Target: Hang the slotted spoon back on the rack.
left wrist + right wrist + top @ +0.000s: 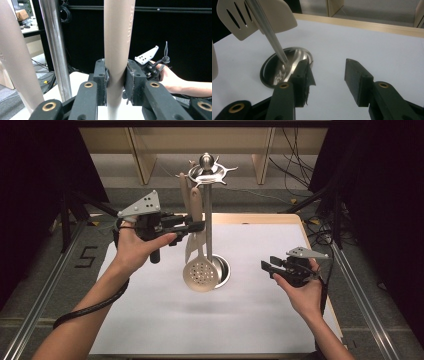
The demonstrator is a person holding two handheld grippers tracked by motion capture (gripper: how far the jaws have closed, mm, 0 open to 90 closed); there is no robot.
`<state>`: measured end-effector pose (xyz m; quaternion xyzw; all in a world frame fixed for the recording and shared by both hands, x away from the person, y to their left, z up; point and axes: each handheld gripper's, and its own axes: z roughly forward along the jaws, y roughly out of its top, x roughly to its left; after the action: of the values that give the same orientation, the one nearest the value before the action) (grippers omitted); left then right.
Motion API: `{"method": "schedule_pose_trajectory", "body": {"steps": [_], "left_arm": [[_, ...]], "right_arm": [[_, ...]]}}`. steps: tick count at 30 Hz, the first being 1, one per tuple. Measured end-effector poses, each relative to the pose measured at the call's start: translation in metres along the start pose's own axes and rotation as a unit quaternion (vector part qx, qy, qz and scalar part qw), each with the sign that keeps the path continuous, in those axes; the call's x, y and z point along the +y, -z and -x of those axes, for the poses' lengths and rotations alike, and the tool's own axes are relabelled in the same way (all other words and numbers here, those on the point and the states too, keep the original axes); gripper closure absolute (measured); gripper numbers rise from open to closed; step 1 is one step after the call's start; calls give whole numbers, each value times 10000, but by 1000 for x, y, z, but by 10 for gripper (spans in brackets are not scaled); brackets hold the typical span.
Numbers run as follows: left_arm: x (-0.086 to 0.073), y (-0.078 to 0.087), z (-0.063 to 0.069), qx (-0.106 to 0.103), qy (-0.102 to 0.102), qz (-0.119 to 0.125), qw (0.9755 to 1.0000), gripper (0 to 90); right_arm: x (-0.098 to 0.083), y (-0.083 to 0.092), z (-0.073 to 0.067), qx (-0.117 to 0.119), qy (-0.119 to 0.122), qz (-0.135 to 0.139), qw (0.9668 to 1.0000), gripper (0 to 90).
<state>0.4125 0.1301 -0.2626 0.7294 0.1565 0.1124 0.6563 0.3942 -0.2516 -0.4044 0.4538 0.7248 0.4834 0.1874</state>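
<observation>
The right gripper (267,266) hovered low over the white table cover (165,320), jaws spread wide with nothing between them, pointing toward the round polished steel base (270,72) of the utensil stand. Farther off, the left gripper (197,226) pinched the beige handle of a perforated steel skimmer spoon (201,274), its pads (131,78) pressed against both sides of the handle. The skimmer hung beside the stand's upright steel pole (208,220), bowl just above the base. A beige slotted spatula (259,15) hung behind it from the same rack.
</observation>
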Motion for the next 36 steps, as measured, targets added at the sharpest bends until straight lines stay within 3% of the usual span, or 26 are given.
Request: {"method": "schedule_pose_trajectory", "body": {"steps": [36], "left_arm": [[2,-2,-13,47,98,-114,9999,724]], "right_arm": [[1,1,0,75,-79,-95,9999,555]]}}
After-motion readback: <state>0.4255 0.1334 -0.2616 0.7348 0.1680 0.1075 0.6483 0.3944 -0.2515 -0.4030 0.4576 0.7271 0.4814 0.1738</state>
